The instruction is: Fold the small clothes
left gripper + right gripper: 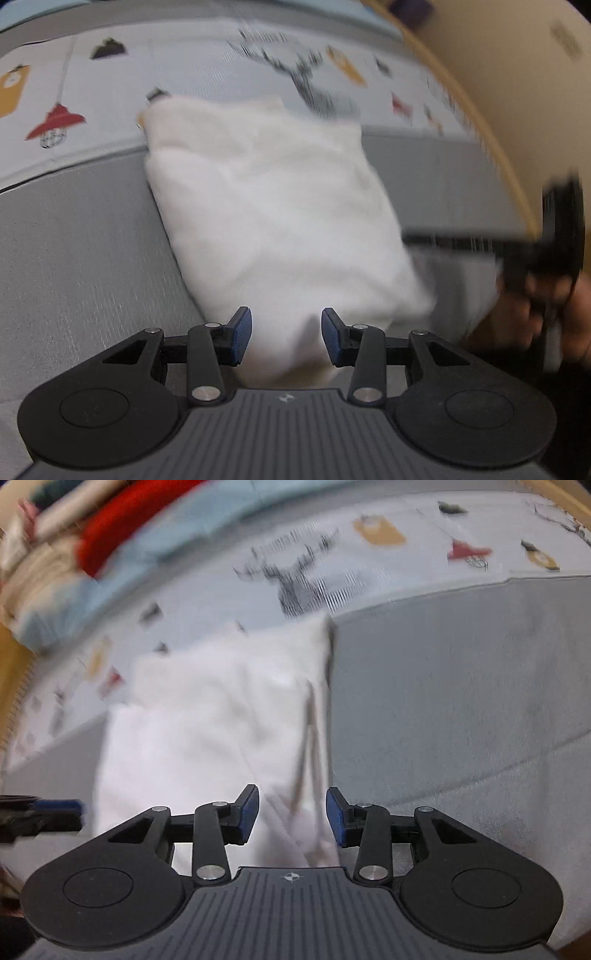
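Note:
A white folded garment [273, 218] lies on the grey bed cover [81, 251]; it also shows in the right wrist view [207, 731]. My left gripper [286, 339] is open, its blue pads either side of the garment's near edge, with cloth between them. My right gripper [291, 818] is open over the garment's near right corner, where folded layers show. The right gripper appears blurred at the right of the left wrist view [546, 254]. The left gripper's tip shows at the left edge of the right wrist view [40, 812].
A printed sheet [207, 70] with lamps and a deer lies behind the garment. A pile of red and pale clothes [110, 535] sits at the far left. A wooden bed edge [476, 122] runs along the right.

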Demonstrator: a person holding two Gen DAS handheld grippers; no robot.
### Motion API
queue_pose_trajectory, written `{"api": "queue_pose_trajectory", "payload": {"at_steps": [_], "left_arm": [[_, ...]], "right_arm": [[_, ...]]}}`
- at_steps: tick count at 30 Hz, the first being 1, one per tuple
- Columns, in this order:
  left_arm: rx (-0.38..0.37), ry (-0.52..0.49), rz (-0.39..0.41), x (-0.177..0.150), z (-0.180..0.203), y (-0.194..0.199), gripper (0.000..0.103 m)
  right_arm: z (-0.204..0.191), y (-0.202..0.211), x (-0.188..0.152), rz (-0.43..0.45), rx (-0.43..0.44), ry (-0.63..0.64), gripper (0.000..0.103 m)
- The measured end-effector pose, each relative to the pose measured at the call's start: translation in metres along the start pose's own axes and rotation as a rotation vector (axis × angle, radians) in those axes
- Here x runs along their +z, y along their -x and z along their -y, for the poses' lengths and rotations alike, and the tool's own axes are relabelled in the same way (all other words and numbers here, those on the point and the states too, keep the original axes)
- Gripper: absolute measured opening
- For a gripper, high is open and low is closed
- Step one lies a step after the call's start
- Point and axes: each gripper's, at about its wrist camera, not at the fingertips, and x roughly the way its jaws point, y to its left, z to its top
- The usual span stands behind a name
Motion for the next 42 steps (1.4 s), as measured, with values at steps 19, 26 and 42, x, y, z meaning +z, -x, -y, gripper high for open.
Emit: {"api": "queue_pose_trajectory", "payload": {"at_steps": [19, 26, 42], "left_arm": [[0.023, -0.215, -0.007, -0.027, -0.001, -0.020, 0.069], [-0.033, 0.254, 0.148, 0.001, -0.080, 0.002, 0.069], [-0.007, 0.430, 0.105, 0.045, -0.098, -0.043, 0.069]], "right_arm": [[0.000, 0.012, 0.016, 0.172, -0.013, 0.000, 0.015], [-0.007, -0.022, 0.030, 0.120, 0.022, -0.056, 0.034], [-0.003, -0.044, 0.054, 0.183, -0.125, -0.098, 0.007]]}}
